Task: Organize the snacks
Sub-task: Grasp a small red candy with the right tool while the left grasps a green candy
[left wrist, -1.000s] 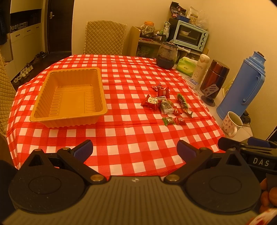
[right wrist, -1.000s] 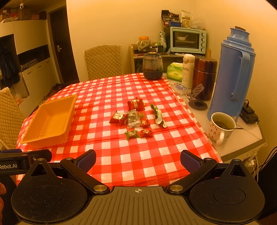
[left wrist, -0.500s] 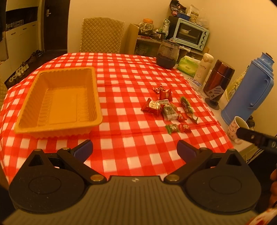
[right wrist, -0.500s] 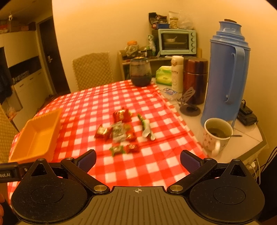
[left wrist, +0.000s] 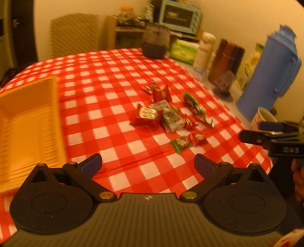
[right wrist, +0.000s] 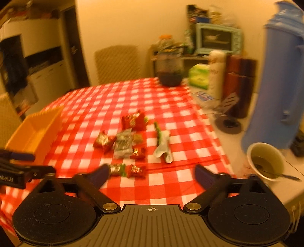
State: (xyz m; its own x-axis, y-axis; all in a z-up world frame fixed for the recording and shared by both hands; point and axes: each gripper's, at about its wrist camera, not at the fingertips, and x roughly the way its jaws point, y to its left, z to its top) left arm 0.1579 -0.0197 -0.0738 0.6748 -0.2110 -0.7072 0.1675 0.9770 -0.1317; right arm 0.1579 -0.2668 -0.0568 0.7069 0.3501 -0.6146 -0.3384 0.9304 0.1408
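Both tongs now closer in and lower than a second ago; nothing picked, tray (left wrist: 28,121) empty at surface's left edge. Left tongs (left wrist: 148,163) apart, empty. Snacks (right wrist: 129,144) mid-surface, clear cloth all round. Right tongs (right wrist: 152,175) closing, nothing between yet. Mug (right wrist: 266,161) near right edge: keep off.

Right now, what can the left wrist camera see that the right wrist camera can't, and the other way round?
Only the left wrist view shows the ribbed inside floor of the yellow tray and the right gripper from the side.

Only the right wrist view looks down into the mug, with a spoon in dark liquid, and shows the dark doorway.

Both show the pile of wrapped snacks, the checked tablecloth, the blue thermos and the toaster oven.
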